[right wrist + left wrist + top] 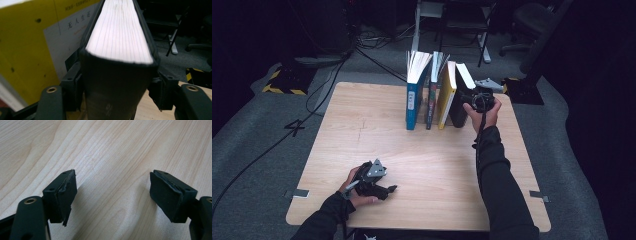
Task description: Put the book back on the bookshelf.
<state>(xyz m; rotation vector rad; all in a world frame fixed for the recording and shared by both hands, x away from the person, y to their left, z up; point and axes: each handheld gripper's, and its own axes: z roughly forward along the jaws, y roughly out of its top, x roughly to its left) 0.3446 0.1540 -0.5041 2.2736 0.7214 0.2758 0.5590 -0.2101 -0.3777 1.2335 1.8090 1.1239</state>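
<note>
Several books stand upright in a row at the table's far middle. The black book (458, 111) is the rightmost, next to a yellow book (445, 100). My right gripper (470, 96) reaches the black book from the right, near its top. In the right gripper view the black book (117, 82) stands spine-on between the jaws of my right gripper (116, 91). The pads sit just beside its covers without squeezing, so it is open. The yellow book (25, 47) is to its left. My left gripper (388, 189) rests low at the table's front left. It stands open (112, 200) over bare wood.
A blue book (414, 102) and a thin dark book (432, 100) stand left of the yellow one. The wooden table (377, 135) ends close behind the books. Past it lie cables, a chair base and desk legs on grey floor.
</note>
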